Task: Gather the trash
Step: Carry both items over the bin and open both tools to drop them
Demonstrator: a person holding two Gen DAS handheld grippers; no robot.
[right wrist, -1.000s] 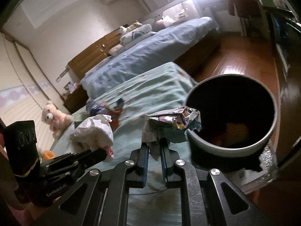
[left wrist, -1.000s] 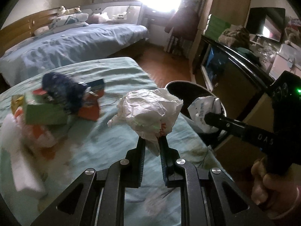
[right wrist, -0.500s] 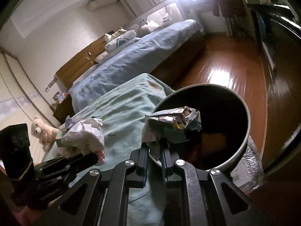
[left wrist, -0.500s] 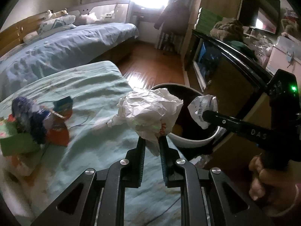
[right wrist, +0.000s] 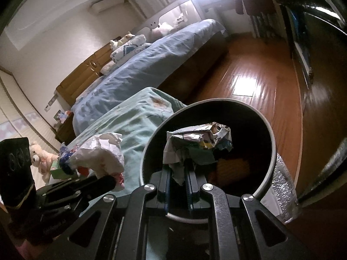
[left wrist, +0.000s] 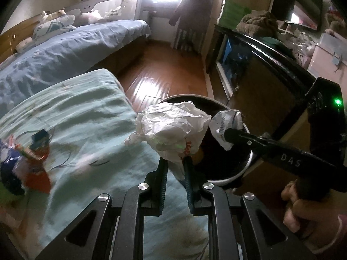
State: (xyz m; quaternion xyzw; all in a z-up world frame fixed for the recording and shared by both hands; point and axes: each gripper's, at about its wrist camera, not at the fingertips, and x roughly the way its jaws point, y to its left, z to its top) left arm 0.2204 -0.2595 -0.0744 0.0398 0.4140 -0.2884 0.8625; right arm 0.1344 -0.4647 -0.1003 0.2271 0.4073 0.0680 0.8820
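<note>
Right now my left gripper (left wrist: pixel 175 162) is pinched on a crumpled white paper wad (left wrist: pixel 171 130) at frame centre, by the bin (left wrist: pixel 229 176) rim. My right gripper (right wrist: pixel 176 171) clamps a printed wrapper (right wrist: pixel 199 145) over the bin's (right wrist: pixel 270 130) dark mouth.

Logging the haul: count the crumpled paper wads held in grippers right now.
2. White wad in the left gripper, beside the bin; printed wad in the right gripper, over the bin's mouth. Others may be hidden.

Black left gripper (left wrist: pixel 175 166) with silver screws, right gripper (right wrist: pixel 177 174) lettered "DAS", green light, pink cuff (left wrist: pixel 340 237)
</note>
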